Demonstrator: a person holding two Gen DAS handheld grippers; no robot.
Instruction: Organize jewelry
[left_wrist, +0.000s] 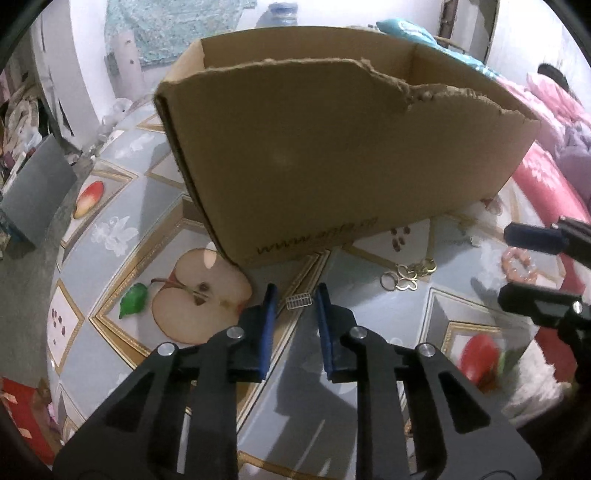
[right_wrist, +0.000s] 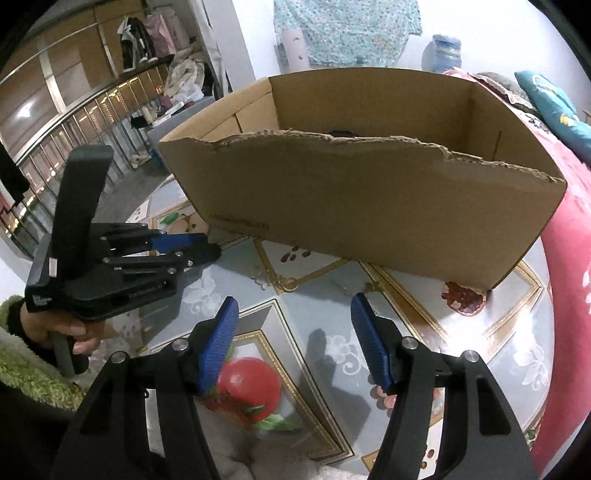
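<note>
The plain brown cardboard box (left_wrist: 332, 155) is sitting on a grey-blue, gold-bordered, fruit-printed surface (left_wrist: 122, 206); blue pads are lining the black hand-held gripper (left_wrist: 295, 299).

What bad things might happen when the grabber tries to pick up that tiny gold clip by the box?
1. The gold clip is tiny and lies flat on the tablecloth, so the left gripper might slide off it or pinch the cloth instead.
2. The cardboard box stands just behind the clip, so a push forward may bump it.
3. The gold rings lie in a bunch and could snag together when lifted.
</note>
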